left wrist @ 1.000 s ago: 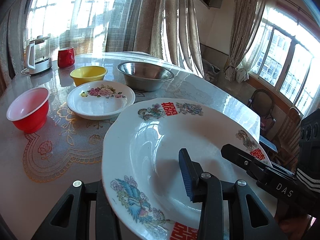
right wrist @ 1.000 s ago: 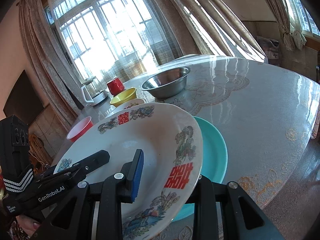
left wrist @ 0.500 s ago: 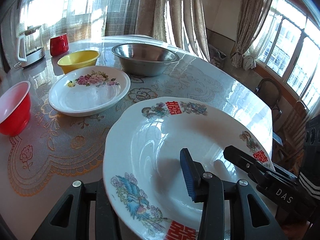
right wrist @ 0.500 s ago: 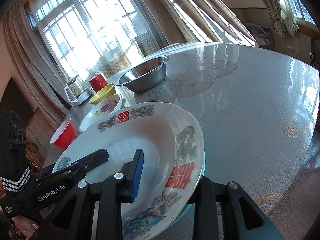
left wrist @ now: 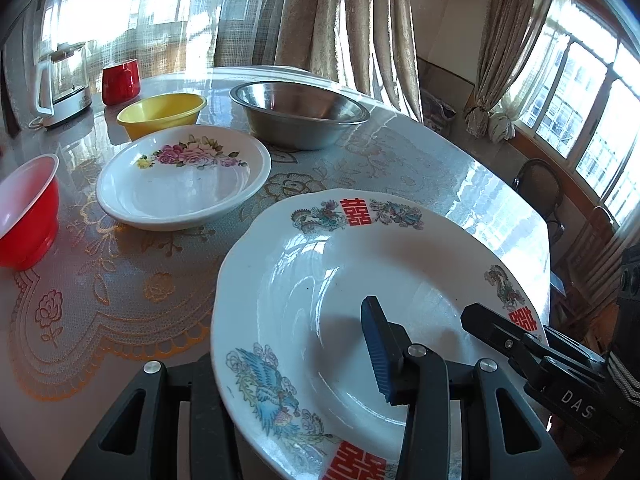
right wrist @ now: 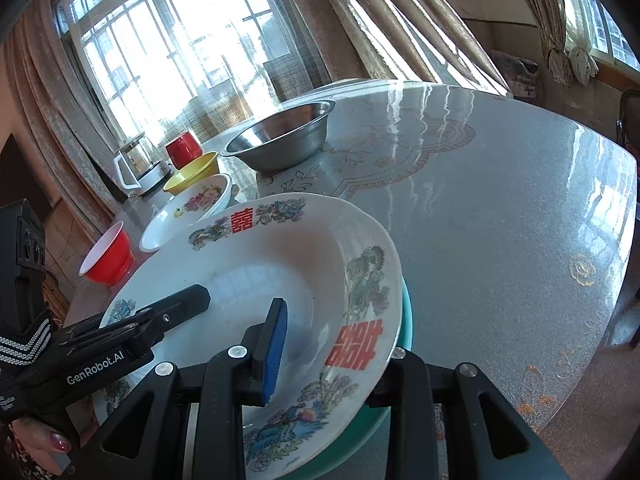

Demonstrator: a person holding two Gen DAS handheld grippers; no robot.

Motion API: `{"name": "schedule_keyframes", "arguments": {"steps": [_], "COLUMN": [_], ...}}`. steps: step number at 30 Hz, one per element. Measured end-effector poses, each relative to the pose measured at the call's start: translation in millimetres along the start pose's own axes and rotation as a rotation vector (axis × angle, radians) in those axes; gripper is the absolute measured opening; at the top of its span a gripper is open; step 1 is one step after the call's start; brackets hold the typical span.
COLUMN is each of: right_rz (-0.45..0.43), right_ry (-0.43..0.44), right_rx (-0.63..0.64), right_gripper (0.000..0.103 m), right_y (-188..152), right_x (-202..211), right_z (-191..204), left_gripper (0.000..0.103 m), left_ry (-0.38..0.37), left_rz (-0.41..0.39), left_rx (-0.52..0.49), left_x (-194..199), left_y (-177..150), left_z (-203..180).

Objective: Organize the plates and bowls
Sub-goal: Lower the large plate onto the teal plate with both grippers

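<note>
A sunlit room with tall curtained windows surrounds the round glass-topped surface (left wrist: 400,168) I am working over. The big white plate with red characters (left wrist: 320,300) fills the lower middle of both views, sitting on a teal plate (right wrist: 406,328) whose rim peeks out at its right edge in the right wrist view. My left gripper (left wrist: 280,364) has its fingers pinching the plate's near rim, one blue pad (left wrist: 378,356) inside the dish, the other finger under it. My right gripper (right wrist: 332,344) pinches the opposite rim the same way. Left of centre in the left wrist view lies a floral plate (left wrist: 182,178); at the left edge stands a red bowl (left wrist: 26,210). Farther up are a yellow bowl (left wrist: 162,114), a steel bowl (left wrist: 298,114), a red mug (left wrist: 120,80) and a kettle (left wrist: 64,86).
</note>
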State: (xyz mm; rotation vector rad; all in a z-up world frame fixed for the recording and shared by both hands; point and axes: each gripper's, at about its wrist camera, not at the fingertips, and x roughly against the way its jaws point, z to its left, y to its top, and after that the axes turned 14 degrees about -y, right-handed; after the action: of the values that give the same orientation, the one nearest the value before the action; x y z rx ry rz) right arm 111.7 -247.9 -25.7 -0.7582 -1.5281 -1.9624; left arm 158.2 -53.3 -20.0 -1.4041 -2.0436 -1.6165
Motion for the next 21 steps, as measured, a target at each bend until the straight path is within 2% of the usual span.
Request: {"name": "schedule_keyframes", "arguments": {"steps": [3,6,9,13,17,21], "right_rz": [0.023,0.006,-0.019,-0.024,-0.031,-0.02], "right_ry": [0.007,-0.018,-0.043,-0.046,-0.06,-0.06], "right_rx": [-0.02,0.001,0.028,-0.002,-0.017,-0.004], "right_gripper": [0.031,0.031,0.028,0.023,0.021,0.021], "right_y": [-2.4,-5.2,-4.4,-0.1,4.1,1.7], "right_x": [3.5,9.6,13.9,15.2,15.1,13.6], "right_z": [-4.4,-1.6,0.8,-5.1,-8.8,-7.8], "left_gripper": [0.045,0.045,0.045,0.044,0.044,0.042], "left_ry": [0.016,0.031,0.049,0.049,0.088,0.113], "left_rz": [0.002,0.02,0.055,0.086,0.066,0.054], "left_rx": [-0.005,0.013,0.034,0.026,-0.035,-0.032], "left_x": [0.9,2.7,5.5,10.0,12.8,12.5], "left_y": [-0.3,1.5,4.6,2.3,-3.0,-5.9], "left_z": [0.4,2.6,5.3,2.5,-7.7,-3.6]}}
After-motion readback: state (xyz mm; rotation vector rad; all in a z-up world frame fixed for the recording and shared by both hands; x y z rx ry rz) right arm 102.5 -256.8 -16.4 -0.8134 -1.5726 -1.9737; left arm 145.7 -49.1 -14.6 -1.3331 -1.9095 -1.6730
